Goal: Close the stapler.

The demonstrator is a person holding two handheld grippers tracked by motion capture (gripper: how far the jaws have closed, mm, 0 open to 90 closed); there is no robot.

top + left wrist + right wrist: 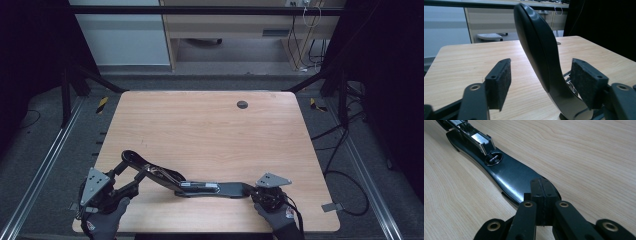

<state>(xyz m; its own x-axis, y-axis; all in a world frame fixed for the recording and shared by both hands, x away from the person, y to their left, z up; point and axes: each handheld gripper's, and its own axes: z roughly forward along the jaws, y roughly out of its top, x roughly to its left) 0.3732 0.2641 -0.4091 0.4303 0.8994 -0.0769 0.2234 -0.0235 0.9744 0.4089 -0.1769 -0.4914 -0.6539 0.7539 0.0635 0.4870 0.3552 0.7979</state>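
Wooden counter (210, 120), near edge: my right gripper (541, 195) presses clenched jaws onto the opened stapler's (200, 187) base; my left gripper's (546, 82) released jaws straddle its raised arm, which may snap shut.

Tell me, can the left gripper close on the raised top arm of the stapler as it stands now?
Probably yes. The left gripper is open, and the stapler's raised top arm already stands between its pads, with nothing in the gap.
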